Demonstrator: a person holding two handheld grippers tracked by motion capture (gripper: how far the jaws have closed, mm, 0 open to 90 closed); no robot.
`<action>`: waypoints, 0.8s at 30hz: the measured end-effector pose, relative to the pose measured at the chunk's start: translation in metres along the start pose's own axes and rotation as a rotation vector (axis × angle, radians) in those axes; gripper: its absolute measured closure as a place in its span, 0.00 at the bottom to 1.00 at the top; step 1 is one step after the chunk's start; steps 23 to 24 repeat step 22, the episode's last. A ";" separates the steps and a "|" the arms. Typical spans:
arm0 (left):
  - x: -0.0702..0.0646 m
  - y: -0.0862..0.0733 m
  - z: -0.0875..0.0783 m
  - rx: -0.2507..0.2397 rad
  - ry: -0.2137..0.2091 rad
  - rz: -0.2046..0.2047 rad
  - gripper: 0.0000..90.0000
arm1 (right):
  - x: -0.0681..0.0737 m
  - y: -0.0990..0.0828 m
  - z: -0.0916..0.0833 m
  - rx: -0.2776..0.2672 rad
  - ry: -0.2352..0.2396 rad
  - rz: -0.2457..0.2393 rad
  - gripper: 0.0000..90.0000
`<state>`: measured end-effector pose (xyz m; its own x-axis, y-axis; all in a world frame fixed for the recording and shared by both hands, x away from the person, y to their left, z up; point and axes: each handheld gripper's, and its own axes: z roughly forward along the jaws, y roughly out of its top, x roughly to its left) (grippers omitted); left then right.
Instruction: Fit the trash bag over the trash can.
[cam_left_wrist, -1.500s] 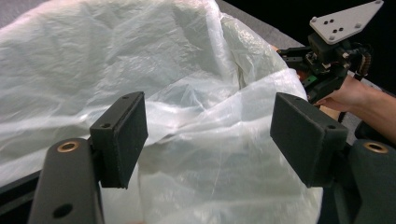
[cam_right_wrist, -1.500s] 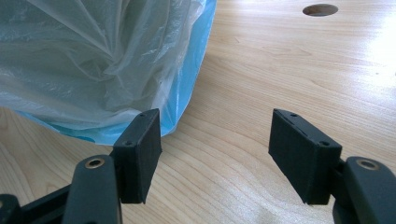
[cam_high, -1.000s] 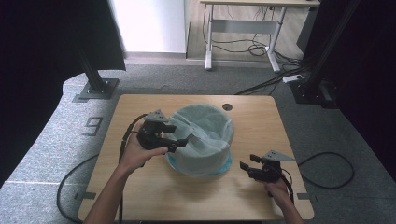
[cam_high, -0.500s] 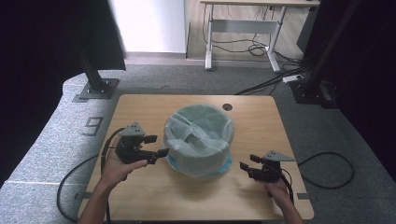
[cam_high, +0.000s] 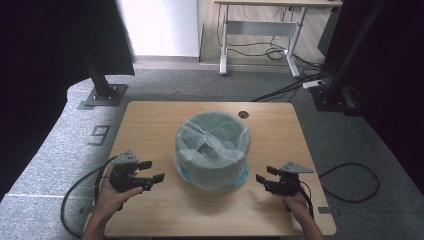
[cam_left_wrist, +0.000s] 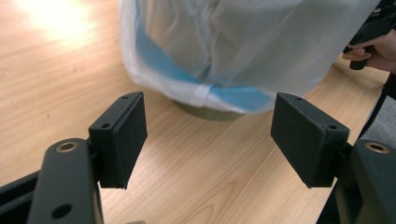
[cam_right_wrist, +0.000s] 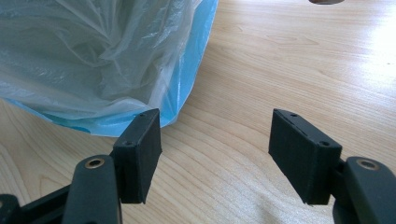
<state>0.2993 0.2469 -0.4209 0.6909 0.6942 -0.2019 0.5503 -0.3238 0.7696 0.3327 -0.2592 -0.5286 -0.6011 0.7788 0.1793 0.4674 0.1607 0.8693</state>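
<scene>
both my grippers hang wide open and empty, the lined bin (cam_high: 212, 149) between them: bag (cam_left_wrist: 243, 51) just ahead of the left gripper (cam_high: 150, 176), its hem beside the right gripper (cam_high: 263, 180). i'd judge it best to pinch loose film low, not the bin wall.

Pale blue-white bag (cam_high: 212, 150), tan woodgrain table (cam_high: 150, 125), possibly grey bin (cam_left_wrist: 210, 112).

Bin (cam_left_wrist: 210, 109) itself is mostly hidden under the plastic bag (cam_left_wrist: 252, 42), just a dark base strip peeks out. Bag top's cut off in both tool views, can't see what's inside tbh.
</scene>
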 end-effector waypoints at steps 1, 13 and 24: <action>0.002 -0.003 0.001 0.000 -0.006 -0.006 0.30 | 0.000 0.000 0.000 0.002 0.000 -0.003 0.37; 0.017 -0.025 0.013 0.016 -0.017 -0.059 0.30 | -0.003 -0.002 -0.001 0.008 -0.010 -0.002 0.37; 0.023 -0.028 0.023 0.053 0.040 -0.049 0.30 | -0.004 -0.003 0.000 0.018 -0.013 -0.001 0.37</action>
